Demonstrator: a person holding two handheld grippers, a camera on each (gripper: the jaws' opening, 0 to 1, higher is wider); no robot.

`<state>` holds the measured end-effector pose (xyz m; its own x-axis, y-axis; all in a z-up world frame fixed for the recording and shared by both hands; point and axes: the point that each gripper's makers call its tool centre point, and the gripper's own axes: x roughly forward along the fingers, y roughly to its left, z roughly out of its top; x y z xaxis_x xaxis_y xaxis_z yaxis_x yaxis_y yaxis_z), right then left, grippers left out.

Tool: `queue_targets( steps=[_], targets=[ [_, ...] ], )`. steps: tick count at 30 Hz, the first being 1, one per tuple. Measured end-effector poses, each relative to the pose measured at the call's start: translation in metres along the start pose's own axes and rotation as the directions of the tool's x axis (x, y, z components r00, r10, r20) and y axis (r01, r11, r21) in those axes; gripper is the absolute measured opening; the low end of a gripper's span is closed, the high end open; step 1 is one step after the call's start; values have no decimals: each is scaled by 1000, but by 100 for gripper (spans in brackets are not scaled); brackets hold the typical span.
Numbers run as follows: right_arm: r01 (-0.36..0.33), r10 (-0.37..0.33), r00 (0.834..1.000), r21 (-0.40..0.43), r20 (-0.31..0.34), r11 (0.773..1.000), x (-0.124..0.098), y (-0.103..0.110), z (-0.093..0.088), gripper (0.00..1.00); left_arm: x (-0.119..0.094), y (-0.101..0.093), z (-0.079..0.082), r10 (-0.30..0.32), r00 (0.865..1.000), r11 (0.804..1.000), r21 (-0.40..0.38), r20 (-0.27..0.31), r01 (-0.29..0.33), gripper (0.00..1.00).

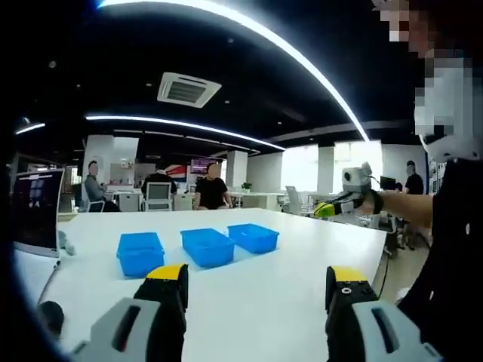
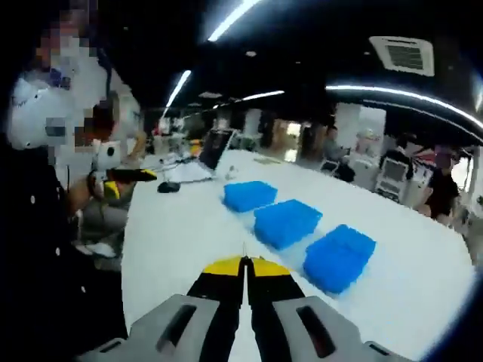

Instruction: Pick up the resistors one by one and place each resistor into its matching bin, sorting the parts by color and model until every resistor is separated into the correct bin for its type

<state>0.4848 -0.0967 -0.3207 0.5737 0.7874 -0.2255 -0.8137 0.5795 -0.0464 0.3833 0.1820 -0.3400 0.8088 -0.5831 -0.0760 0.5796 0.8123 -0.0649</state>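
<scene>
Both grippers are hovering above the table [image 1: 249, 302], left gripper [image 1: 256, 283] fingers spread, right gripper [image 2: 244, 265] fingers pinched together, three blue bins [image 2: 287, 222] lying ahead, nearer the right.

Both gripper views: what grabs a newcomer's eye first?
Three blue bins in a row on the white table, the brightest colour in either view. In the left gripper view the left gripper frames them with jaws wide apart; in the right gripper view the right gripper points at them with jaws together.

Left gripper [image 1: 256, 290], right gripper [image 2: 244, 273]: grey bodies, black jaws, yellow tips.
</scene>
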Motion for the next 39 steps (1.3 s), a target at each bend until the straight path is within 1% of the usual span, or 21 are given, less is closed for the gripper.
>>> queue_targets(
  steps=[1,3,5,7,9,11,13,15,17,19,21,26,27,28,29,30,31,32,35,38,39],
  targets=[
    [67,-70,995,42,64,997,-15,-6,1,5,1,0,1,-3,1000,1000,0,0,3,75],
    [161,-176,973,109,150,981,-37,-11,2,5,4,-1,2,-10,1000,1000,1,-1,10,75],
    [224,-250,949,149,193,963,-50,-10,3,5,6,-1,3,-14,1000,1000,1,-4,14,75],
    [277,-308,928,165,210,947,-60,-7,4,5,6,-2,3,-17,1000,1000,2,-8,17,75],
    [314,-340,913,145,223,938,-63,-3,7,5,6,-2,2,-19,1000,1000,4,-14,19,75],
    [314,-344,910,158,232,936,-62,-2,13,5,6,-2,2,-20,1000,1000,5,-17,20,75],
    [317,-347,906,154,244,936,-56,-6,20,5,5,-2,3,-19,1000,1000,6,-16,19,75],
    [321,-353,903,159,246,934,-48,-16,26,5,1,-1,3,-11,1000,1000,4,-10,11,75],
    [321,-360,898,185,251,929,-35,-31,33,5,-1,0,3,0,1000,1000,1,-6,0,75],
    [320,-359,900,186,246,929,-22,-43,38,5,-5,1,3,12,1000,1000,-2,-1,-12,75],
    [334,-369,899,175,235,926,-7,-60,43,5,-8,2,4,23,1000,1000,-4,4,-23,75],
    [323,-347,915,141,207,936,41,-96,54,5,-14,3,4,40,999,999,-4,6,-40,75],
    [322,-342,919,125,195,938,52,-102,54,5,-15,3,4,43,999,999,-5,8,-43,75],
    [349,-356,918,71,177,935,63,-115,54,5,-16,3,4,44,999,999,-5,8,-44,75],
    [346,-354,919,78,174,935,74,-121,54,5,-17,3,4,49,999,999,-7,10,-49,75],
    [343,-352,924,81,151,936,84,-127,52,5,-18,3,4,52,999,999,-6,11,-52,75],
    [340,-349,926,86,144,936,90,-131,51,5,-19,4,4,55,998,998,-6,11,-55,75],
    [340,-349,926,83,143,937,99,-137,52,5,-20,4,4,58,998,998,-6,12,-58,75],
    [346,-352,930,76,108,935,122,-148,49,5,-24,5,5,69,997,998,-8,17,-69,75],
    [354,-359,929,68,85,933,141,-158,45,5,-26,5,6,74,997,997,-7,18,-74,75],
    [363,-366,928,54,69,930,147,-162,41,5,-27,5,6,76,997,997,-6,17,-76,75]
  ],
)
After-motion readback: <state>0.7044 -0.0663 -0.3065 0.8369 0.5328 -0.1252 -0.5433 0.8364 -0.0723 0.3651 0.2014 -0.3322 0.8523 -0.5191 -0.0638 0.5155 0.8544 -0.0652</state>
